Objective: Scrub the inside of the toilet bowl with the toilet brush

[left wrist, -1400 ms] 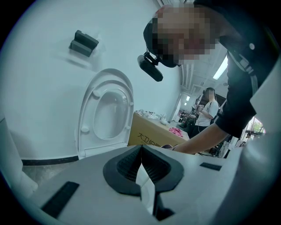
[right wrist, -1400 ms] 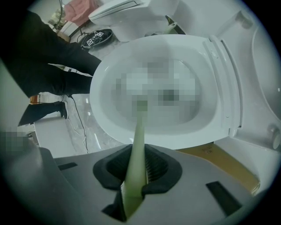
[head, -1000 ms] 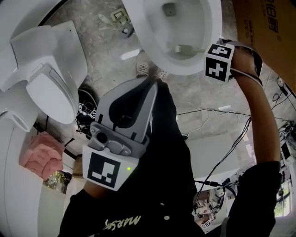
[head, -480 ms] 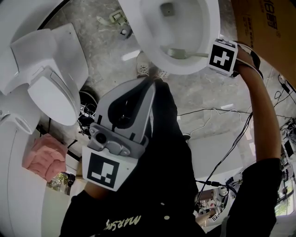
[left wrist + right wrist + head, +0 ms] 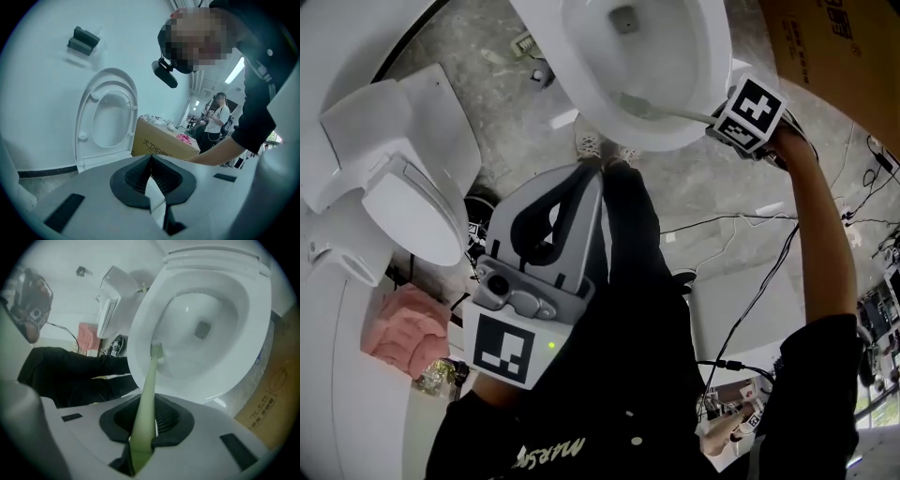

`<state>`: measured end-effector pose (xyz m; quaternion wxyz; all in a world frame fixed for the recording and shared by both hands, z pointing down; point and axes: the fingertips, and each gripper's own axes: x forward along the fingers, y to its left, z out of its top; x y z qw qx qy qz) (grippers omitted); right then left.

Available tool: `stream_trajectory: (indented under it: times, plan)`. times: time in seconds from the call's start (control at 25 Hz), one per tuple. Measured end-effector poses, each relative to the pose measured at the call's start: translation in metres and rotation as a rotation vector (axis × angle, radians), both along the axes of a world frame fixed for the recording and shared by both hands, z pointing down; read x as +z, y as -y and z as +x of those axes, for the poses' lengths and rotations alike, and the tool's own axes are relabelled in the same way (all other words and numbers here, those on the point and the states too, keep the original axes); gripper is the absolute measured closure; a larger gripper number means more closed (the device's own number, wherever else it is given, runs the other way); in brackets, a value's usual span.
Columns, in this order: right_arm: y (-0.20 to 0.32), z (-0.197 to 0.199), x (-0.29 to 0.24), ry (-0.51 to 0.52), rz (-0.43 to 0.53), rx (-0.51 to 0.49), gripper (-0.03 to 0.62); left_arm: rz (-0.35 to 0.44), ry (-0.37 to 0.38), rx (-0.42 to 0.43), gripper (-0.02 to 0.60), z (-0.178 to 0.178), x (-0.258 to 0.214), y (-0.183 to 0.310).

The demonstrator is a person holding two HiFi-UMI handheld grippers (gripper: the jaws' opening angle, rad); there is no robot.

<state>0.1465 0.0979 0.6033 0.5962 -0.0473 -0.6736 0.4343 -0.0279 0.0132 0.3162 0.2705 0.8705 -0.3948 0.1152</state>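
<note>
Toilet brush handle end is hidden between right gripper jaws.

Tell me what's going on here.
A person works with a hand-held gripper in each hand. The right hand-held gripper is shut on the handle of a pale green toilet brush, whose bristle head sits inside the white toilet bowl, against the inner wall just below the rim. The left hand-held gripper is shut with nothing in it, held by the person's body, away from the bowl.
</note>
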Motion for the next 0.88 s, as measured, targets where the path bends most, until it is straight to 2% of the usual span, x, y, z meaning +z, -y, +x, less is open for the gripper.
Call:
stream_trajectory:
  times: [0.12, 0.52, 0.88]
  plan:
    - [-0.009, -0.011, 0.001, 0.029, -0.018, 0.138, 0.513, 0.002, 0.004, 0.022, 0.555, 0.011, 0.0, 0.001]
    - [-0.044, -0.046, 0.007, 0.085, -0.056, 0.423, 0.522, -0.018, 0.014, 0.071, 0.555, 0.039, 0.007, 0.004]
    - [-0.039, -0.081, 0.017, 0.096, 0.036, 0.59, 0.523, -0.013, 0.008, 0.067, 0.555, 0.049, -0.001, 0.016]
